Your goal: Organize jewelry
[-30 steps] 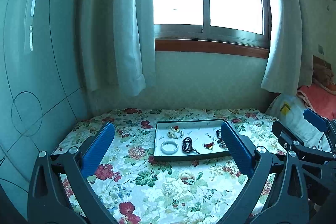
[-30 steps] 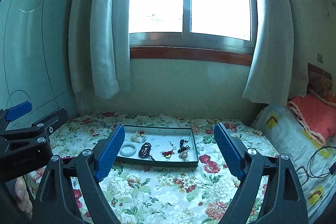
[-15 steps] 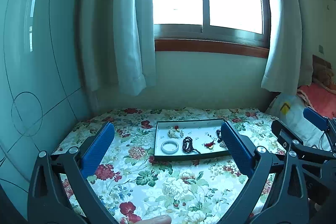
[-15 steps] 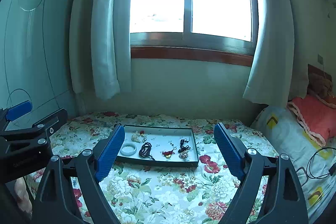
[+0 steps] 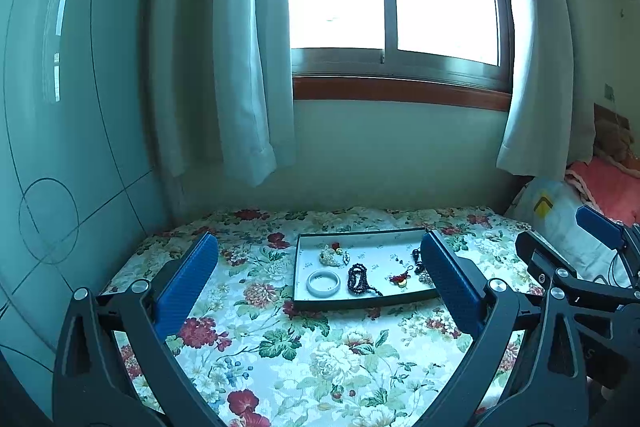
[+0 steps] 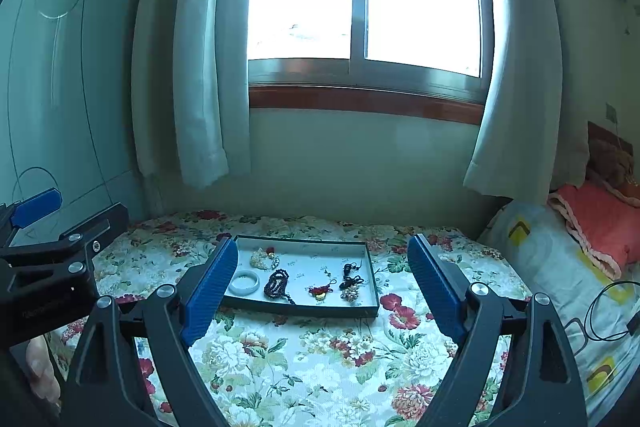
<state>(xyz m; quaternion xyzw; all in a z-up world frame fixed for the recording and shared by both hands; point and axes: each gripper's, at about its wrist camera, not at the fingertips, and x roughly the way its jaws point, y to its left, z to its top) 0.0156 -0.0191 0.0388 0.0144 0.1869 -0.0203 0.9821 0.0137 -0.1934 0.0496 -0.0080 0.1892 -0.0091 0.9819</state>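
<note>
Right wrist view: right claw [image 6: 322, 277] spread wide, empty; jewelry tray [image 6: 372, 291] ahead, apart. Left claw [image 5: 320, 273] likewise spread.

Only one mark of lettering shows, a faint pale line of small print on the side of the black body of the left claw [image 6: 48, 303] at the left edge of the right wrist view, too blurred and small to be read.
</note>
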